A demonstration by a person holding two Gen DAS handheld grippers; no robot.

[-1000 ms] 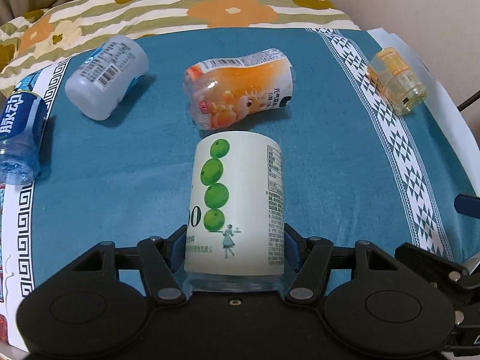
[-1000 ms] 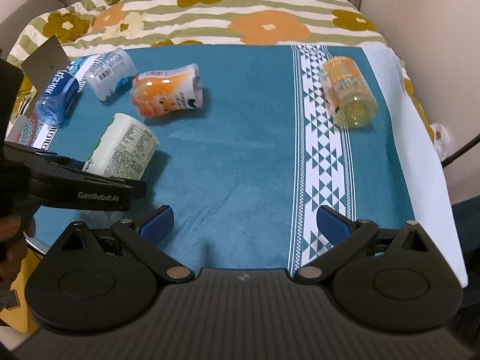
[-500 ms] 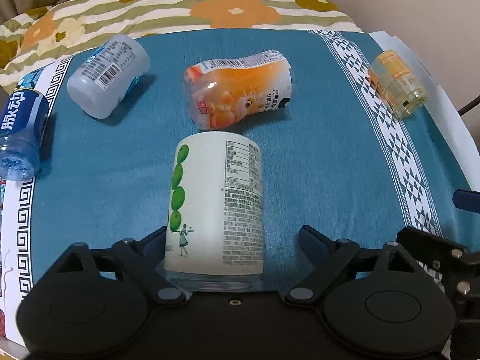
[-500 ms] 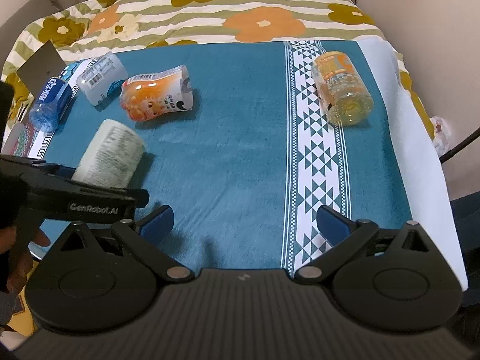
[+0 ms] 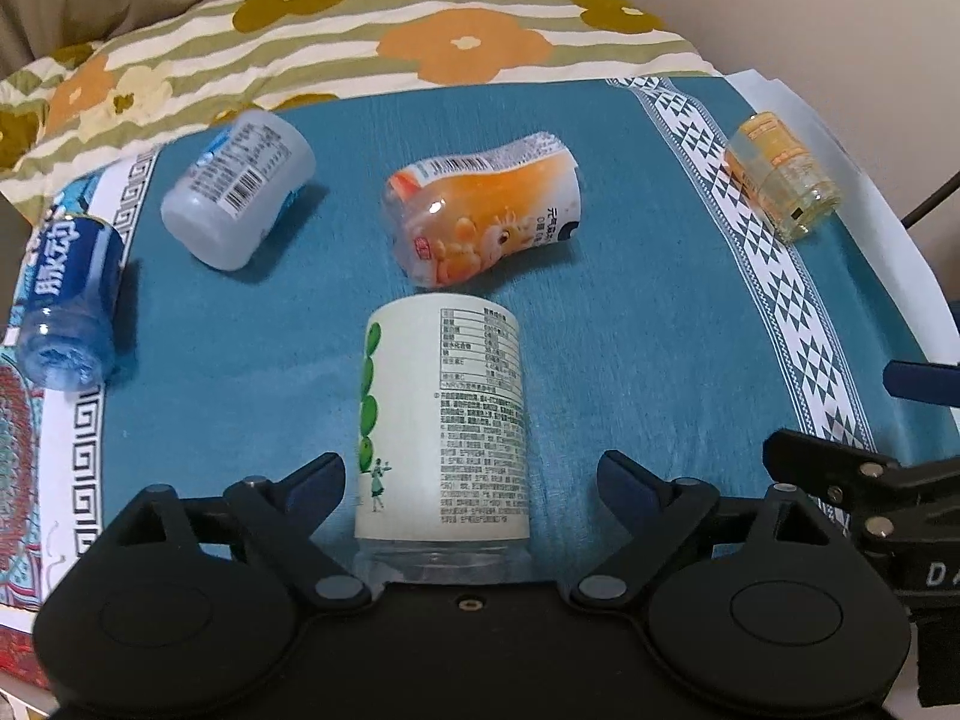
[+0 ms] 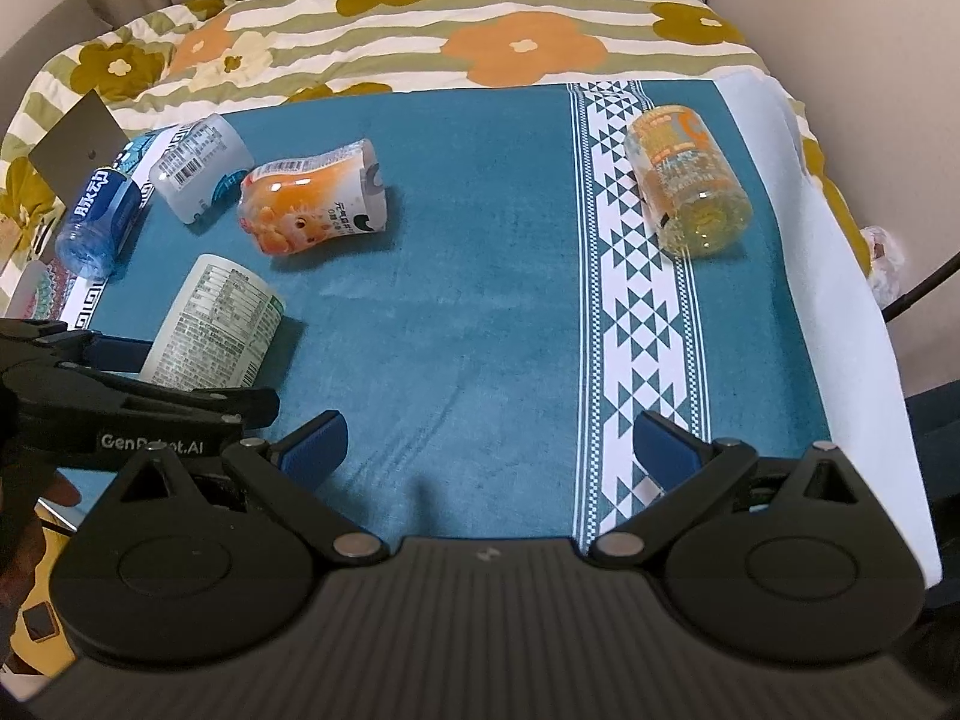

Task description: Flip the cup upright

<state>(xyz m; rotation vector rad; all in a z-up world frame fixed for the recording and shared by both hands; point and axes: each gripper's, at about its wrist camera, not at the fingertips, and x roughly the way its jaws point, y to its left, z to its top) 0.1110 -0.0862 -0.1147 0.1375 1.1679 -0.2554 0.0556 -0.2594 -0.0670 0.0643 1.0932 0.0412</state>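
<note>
A white cup with green dots and a printed label (image 5: 444,420) lies on its side on the teal cloth (image 5: 630,312), its clear end toward me. My left gripper (image 5: 471,477) is open, its fingers on either side of the cup's near end without gripping it. The same cup shows in the right wrist view (image 6: 213,324), with the left gripper (image 6: 120,384) at it. My right gripper (image 6: 489,441) is open and empty above the cloth, to the right of the cup.
Other cups lie on their sides: an orange one (image 5: 486,216) just beyond the white cup, a grey one (image 5: 240,192), a blue one (image 5: 66,300) at the left edge, a yellow one (image 5: 780,174) at the far right. A flowered quilt (image 5: 420,42) lies behind.
My left gripper was shut on the white cup one second ago and has opened. The cup has rolled so the text label faces up. The right gripper has barely moved.
</note>
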